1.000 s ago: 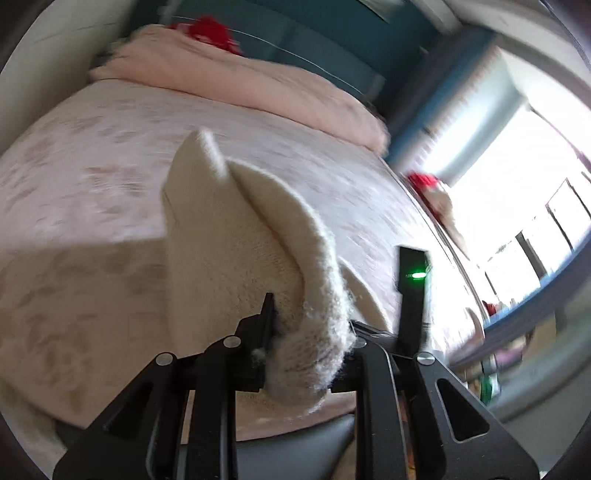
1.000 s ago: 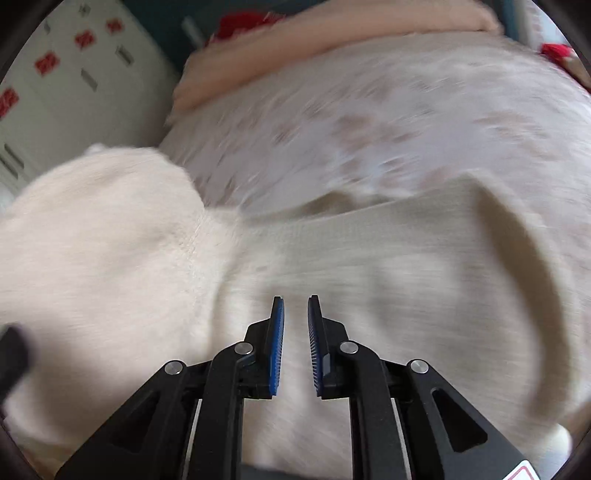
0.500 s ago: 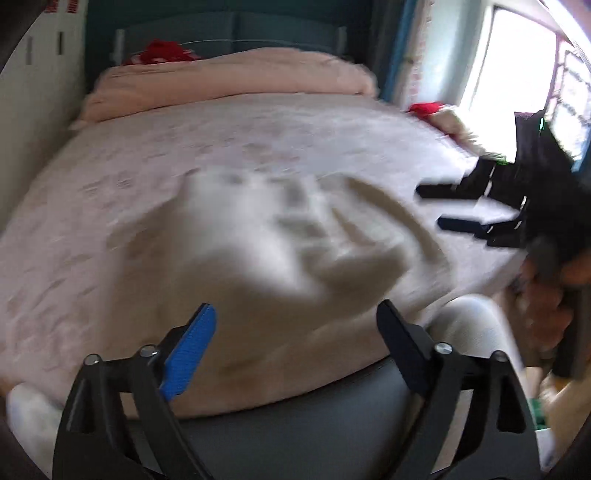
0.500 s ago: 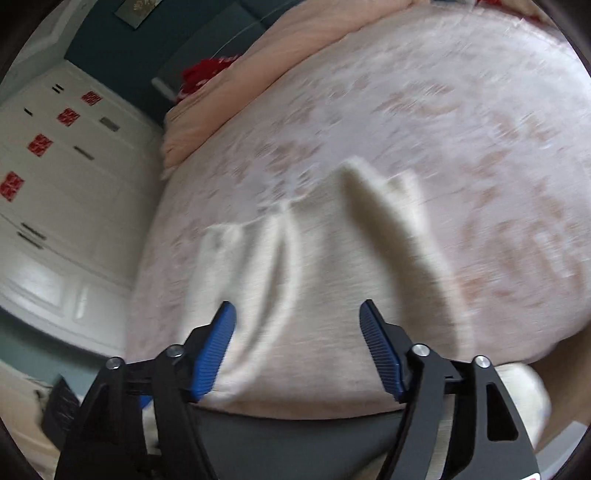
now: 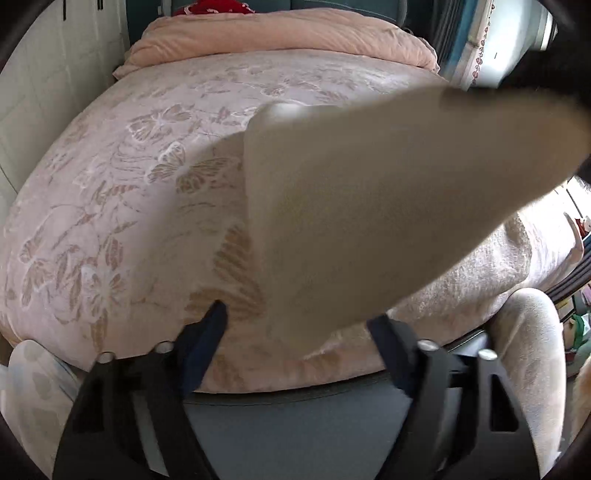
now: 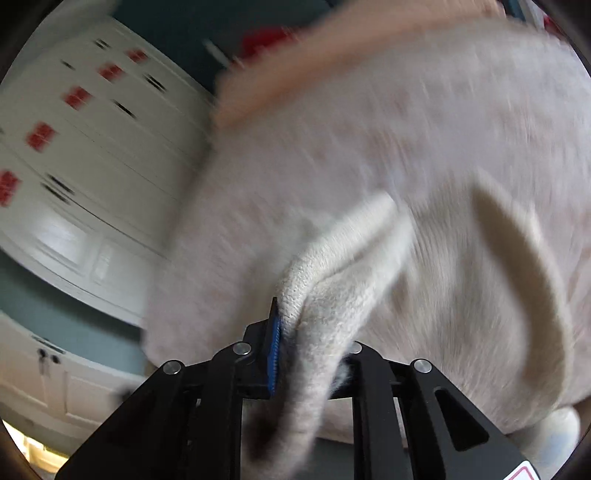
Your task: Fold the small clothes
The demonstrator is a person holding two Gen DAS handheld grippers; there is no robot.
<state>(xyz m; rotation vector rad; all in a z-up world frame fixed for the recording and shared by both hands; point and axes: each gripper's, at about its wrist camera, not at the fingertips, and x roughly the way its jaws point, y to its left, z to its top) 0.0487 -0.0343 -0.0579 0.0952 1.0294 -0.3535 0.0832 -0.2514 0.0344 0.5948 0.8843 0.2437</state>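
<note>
A small cream knitted garment (image 5: 351,206) hangs in the air above the pink bed (image 5: 129,177), stretched up toward the upper right. My left gripper (image 5: 299,328) is open and empty, with its fingers either side of the garment's lower edge. In the right wrist view my right gripper (image 6: 314,354) is shut on a thick fold of the same cream garment (image 6: 332,280), which trails away over the bed. The right wrist view is blurred by motion.
The bed has a pink floral cover and a folded pink duvet (image 5: 280,33) at its head. A white wardrobe (image 6: 74,155) with red stickers stands to the left. A bright window (image 5: 517,48) lies to the right. The person's light-trousered leg (image 5: 528,354) is at the bed's near edge.
My left gripper let go of the garment and stays open. My right gripper opened, then shut on the garment's edge and lifted it off the bed.
</note>
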